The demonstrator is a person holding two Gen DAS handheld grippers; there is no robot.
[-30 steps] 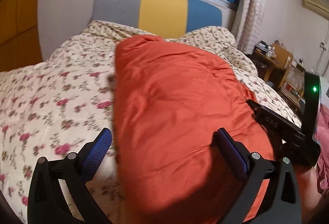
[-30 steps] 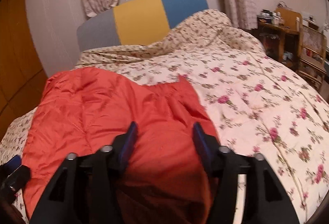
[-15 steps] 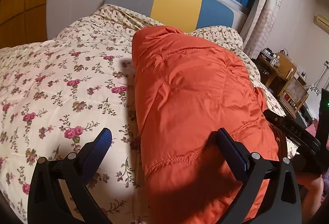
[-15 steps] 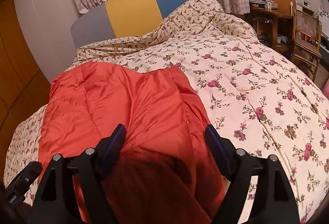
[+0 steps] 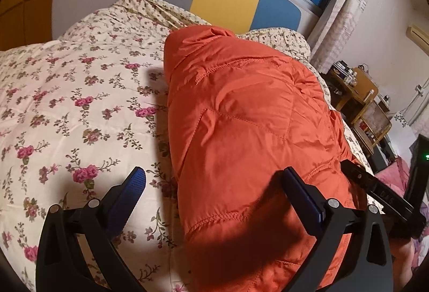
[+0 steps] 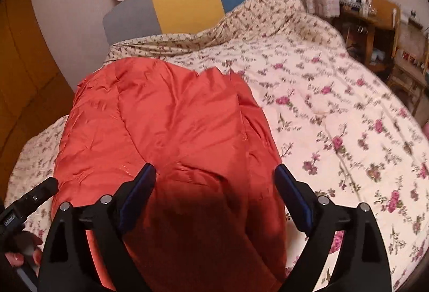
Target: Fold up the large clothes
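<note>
Flowery quilt [image 6: 335, 115] covers the bed, orange jacket [image 5: 249, 131] on it; right tongs [image 6: 215, 180] opening wider than before; left tongs [image 5: 214, 184] wide, empty.

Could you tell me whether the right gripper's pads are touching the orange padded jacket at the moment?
Cannot tell. In the right wrist view the right gripper is opening, fingers spread above the orange padded jacket, but no plain gap shows.

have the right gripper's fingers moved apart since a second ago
Yes. The right gripper is opening: its fingers, once close together over the middle of the orange jacket, now stand wide, nearly spanning it, pressing nothing.
</note>
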